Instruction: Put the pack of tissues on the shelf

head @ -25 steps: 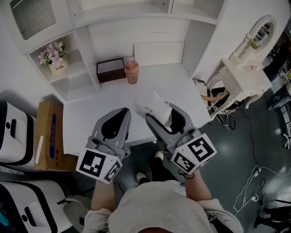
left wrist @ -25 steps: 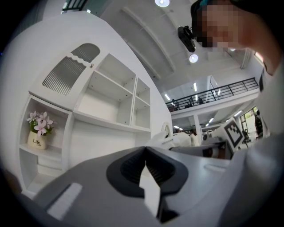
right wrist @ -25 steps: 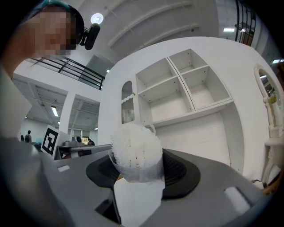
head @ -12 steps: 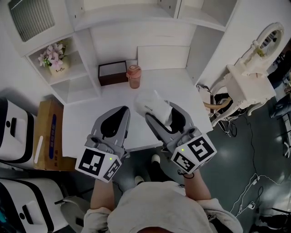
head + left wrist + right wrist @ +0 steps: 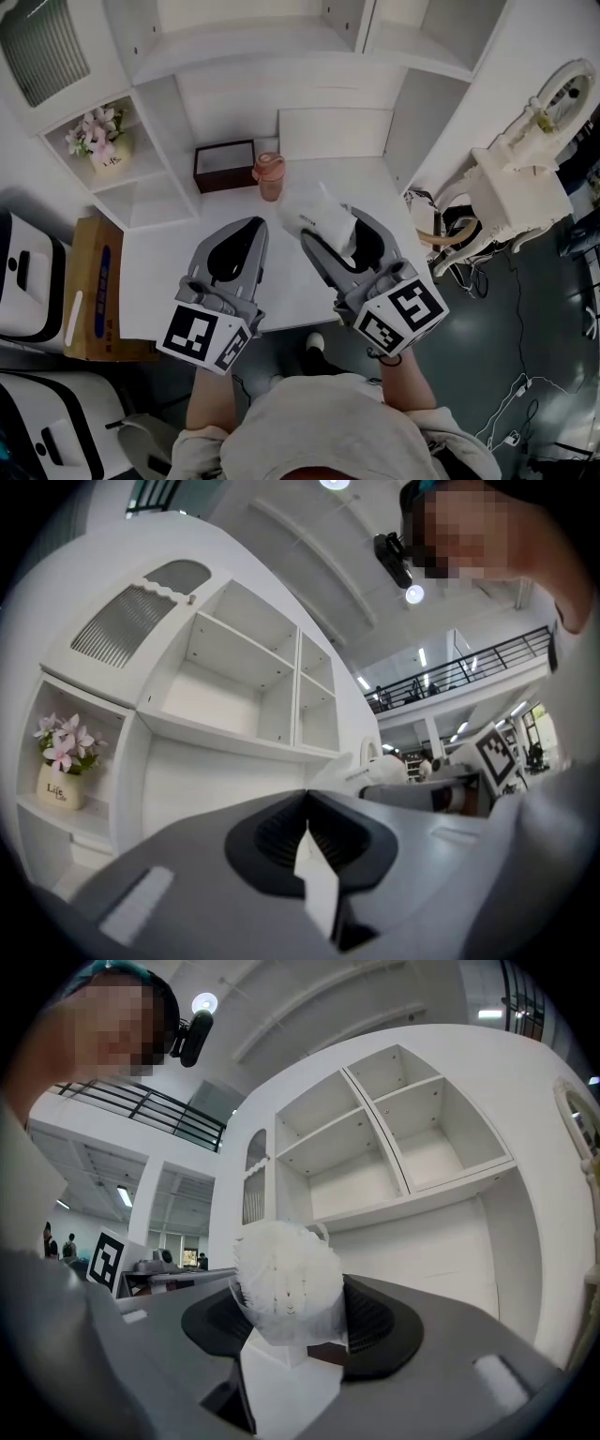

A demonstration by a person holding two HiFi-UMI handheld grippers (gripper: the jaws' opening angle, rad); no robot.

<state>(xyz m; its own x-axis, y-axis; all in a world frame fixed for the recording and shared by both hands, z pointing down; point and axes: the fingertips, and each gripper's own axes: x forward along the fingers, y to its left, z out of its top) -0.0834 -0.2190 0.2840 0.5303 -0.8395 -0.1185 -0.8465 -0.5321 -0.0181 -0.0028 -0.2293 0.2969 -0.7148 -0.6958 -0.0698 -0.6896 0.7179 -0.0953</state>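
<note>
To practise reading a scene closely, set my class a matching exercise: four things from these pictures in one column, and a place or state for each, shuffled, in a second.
Column 1
A. pack of tissues
B. flower pot
C. pink bottle
D. left gripper

Column 2
1. on the white desk beside a dark box
2. jaws together, nothing between them
3. clamped in the right gripper
4. in a side cubby of the shelf unit

Pairs: A-3, B-4, C-1, D-2
</note>
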